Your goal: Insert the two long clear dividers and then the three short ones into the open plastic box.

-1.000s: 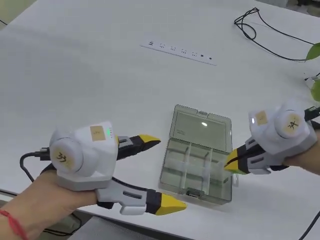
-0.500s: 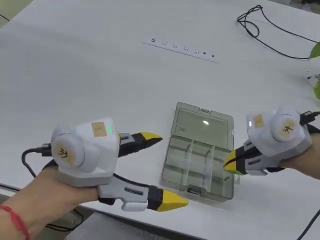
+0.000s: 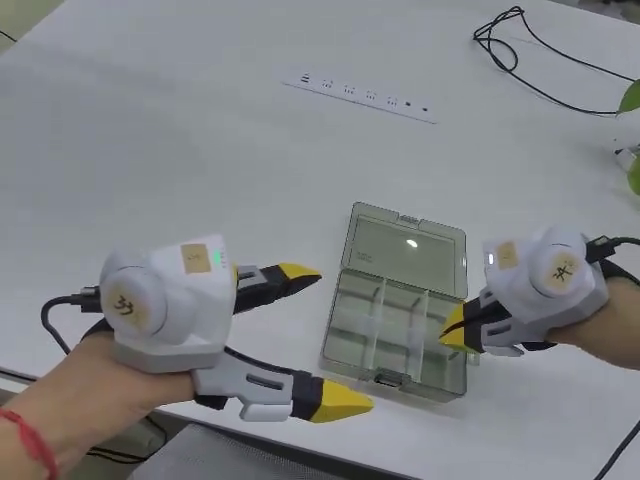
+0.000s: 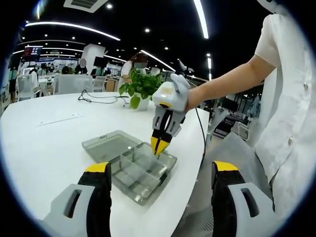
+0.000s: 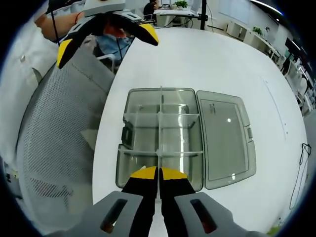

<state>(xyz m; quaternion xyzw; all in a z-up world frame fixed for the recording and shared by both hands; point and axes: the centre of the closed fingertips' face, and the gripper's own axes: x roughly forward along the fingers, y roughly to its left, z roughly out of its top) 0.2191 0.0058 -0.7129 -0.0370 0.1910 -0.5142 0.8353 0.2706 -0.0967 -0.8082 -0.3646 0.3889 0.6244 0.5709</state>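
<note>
The open clear plastic box (image 3: 352, 325) lies near the table's front edge, its lid (image 3: 405, 250) folded back flat. In the right gripper view the box (image 5: 143, 133) holds two long clear dividers with short ones crossing them. My right gripper (image 3: 452, 328) hangs over the box's right end with its jaws shut; a short clear divider (image 5: 159, 159) in the nearest row runs straight into the tips (image 5: 159, 173) and looks pinched there. The left gripper view shows that gripper (image 4: 159, 148) pointing down into the box (image 4: 133, 168). My left gripper (image 3: 322, 337) is open and holds nothing, left of the box.
A white power strip (image 3: 360, 98) lies further back on the white table. A black cable (image 3: 520, 50) coils at the back right beside plant leaves (image 3: 628, 105). A grey mesh chair (image 5: 59, 123) stands just off the table's front edge.
My right gripper has shifted a little left and lower, further over the box's right end. The left gripper has stayed open and barely moved.
</note>
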